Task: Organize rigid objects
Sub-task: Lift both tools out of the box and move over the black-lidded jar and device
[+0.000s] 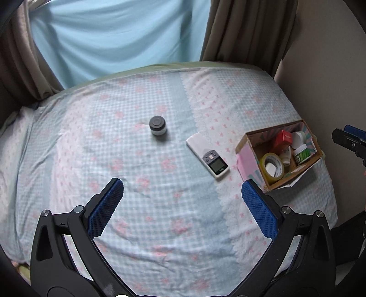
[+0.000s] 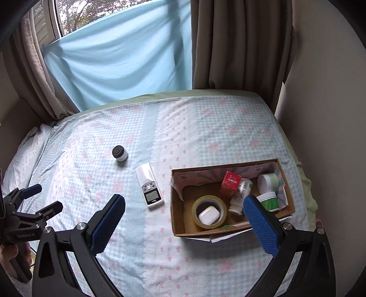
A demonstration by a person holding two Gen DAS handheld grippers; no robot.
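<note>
Bed (image 2: 205, 141) under checked blue-white sheet (image 1: 160, 228) with pink flowers and bows, lace-edged strips across it. Green mattress edge at far side. Light blue cloth (image 2: 119, 68) hung over window (image 2: 66, 16), trees outside. Brown curtains (image 2: 240, 45) either side. Plain wall (image 2: 324, 114) at right.

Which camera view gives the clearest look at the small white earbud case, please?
The right wrist view: the white earbud case lies in plain sight inside the tape roll. The left wrist view shows only a white sliver of it through the roll's hole.
</note>
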